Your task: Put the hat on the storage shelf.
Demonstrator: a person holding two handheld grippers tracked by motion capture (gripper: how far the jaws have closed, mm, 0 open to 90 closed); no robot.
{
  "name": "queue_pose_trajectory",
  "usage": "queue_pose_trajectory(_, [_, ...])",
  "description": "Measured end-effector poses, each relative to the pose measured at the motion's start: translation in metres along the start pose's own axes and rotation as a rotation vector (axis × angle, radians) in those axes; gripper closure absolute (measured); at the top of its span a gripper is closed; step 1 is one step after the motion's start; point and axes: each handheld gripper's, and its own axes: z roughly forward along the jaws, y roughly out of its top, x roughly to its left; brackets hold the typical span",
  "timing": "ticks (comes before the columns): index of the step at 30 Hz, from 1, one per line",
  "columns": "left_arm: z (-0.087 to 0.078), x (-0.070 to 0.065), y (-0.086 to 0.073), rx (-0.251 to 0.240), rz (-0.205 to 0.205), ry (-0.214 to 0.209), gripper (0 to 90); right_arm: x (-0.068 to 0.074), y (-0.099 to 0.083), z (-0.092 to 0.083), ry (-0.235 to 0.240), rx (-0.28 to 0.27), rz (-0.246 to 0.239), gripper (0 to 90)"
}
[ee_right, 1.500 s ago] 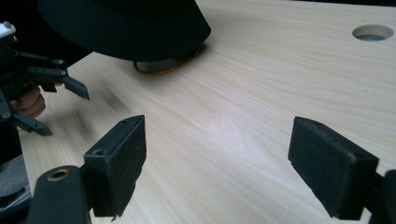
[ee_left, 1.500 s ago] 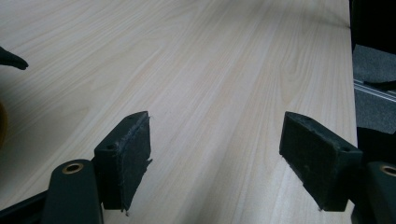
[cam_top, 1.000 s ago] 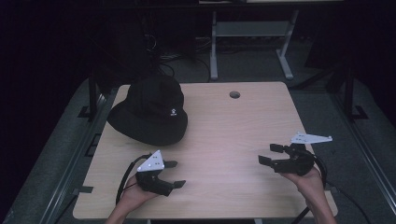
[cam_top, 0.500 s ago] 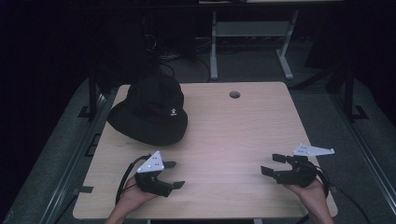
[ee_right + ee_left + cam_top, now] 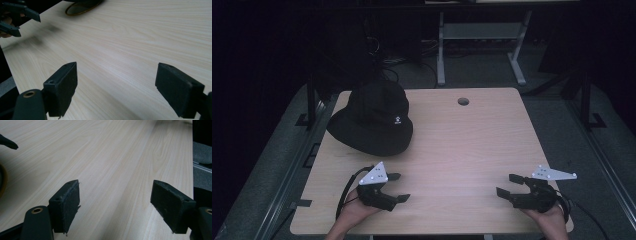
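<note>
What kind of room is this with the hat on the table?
Probably a lab or workshop for recording gripper tasks: a plain wooden desk with a cable hole, dark floor mats around it, a bare metal stand behind, and tangled cables.

Black fabric bucket hat [image 5: 373, 116] with small white logo on crown side. Sits brim-down, crown up, at far left of light wooden table [image 5: 462, 145]. Brim overhangs left table edge slightly. Hat's brim edge visible in right gripper view.
</note>
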Motion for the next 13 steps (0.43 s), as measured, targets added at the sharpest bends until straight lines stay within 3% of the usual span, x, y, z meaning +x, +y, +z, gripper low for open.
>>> queue_pose_trajectory(10, [0.0, -0.001, 0.0, 0.001, 0.004, 0.0, 22.9, 0.015, -0.022, -0.009, -0.041, -0.019, -0.018, 17.0])
queue_pose_trajectory(13, [0.001, -0.003, 0.001, 0.014, 0.019, 0.008, 22.9, 0.021, -0.03, -0.012, -0.058, -0.059, -0.026, 17.0])
